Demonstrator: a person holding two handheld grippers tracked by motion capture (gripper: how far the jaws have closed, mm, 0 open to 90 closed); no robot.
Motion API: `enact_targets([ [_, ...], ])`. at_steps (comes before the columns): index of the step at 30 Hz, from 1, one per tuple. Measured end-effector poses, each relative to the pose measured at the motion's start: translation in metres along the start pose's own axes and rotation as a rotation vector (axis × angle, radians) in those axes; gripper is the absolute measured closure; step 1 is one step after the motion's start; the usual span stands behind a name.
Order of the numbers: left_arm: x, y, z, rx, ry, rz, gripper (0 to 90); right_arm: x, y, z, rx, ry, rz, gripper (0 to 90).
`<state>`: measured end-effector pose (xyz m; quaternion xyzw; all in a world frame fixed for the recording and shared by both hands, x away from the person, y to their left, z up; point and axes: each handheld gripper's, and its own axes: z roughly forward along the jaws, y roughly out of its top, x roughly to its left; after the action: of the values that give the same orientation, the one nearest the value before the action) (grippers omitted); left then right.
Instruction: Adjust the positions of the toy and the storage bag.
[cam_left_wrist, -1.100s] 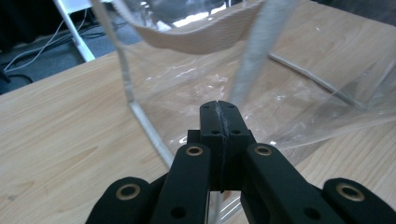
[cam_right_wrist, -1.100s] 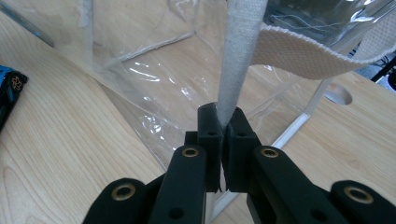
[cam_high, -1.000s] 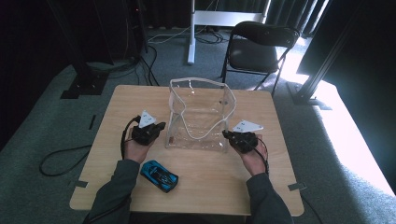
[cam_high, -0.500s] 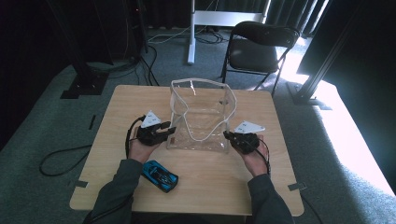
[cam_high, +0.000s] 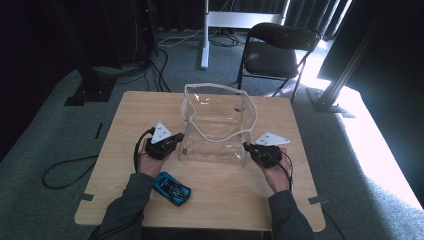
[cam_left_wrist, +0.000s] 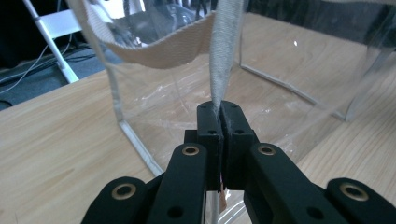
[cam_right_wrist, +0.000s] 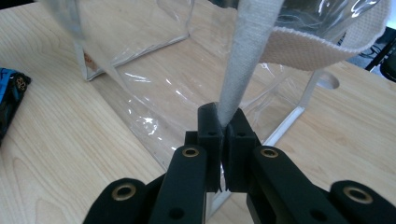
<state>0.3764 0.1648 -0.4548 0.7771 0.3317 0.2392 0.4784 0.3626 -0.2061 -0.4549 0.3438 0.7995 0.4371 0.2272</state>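
Clear plastic bag (cam_high: 216, 131) stands upright near the middle of the counter (cam_high: 125, 120), mouth open upward, a pale woven band (cam_high: 220, 114) running round its rim.

Left of the bag: left hand-held gripper (cam_high: 175, 140) sits at the bag's near-left corner. In the left gripper view its jaws have just been closing and now stand pinched together on the woven band (cam_left_wrist: 224, 56), with no gap showing between the pads.

Near side of the bag, toward the left: a blue toy car (cam_high: 171, 188) lies on the counter, well apart from the bag's wall, beside the left forearm.

Right of the bag: right hand-held gripper (cam_high: 248, 147) sits at the near-right corner, jaws likewise clamped on the woven band (cam_right_wrist: 243, 60).

Handling, by judgement: the bag looks light, its thin film walls soft and glossy, likely slippery and prone to buckling if squeezed. The woven band looks like the firmest, roughest part, so the rim is the sensible place to hold. Gripped at two opposite corners, the mouth should stay spread. Pulling unevenly could tip or slide the bag, since nothing weighs it down.
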Motion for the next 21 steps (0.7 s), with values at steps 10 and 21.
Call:
enact_targets([
  [10,-0.012,-0.006,-0.01,-0.008,0.001,-0.007,88.9,0.002,-0.007,-0.012,0.0,-0.007,0.005,87.7],
  [21,-0.024,-0.007,-0.02,0.012,0.005,0.009,88.8,-0.004,-0.005,-0.01,0.012,-0.004,-0.012,87.4],
])
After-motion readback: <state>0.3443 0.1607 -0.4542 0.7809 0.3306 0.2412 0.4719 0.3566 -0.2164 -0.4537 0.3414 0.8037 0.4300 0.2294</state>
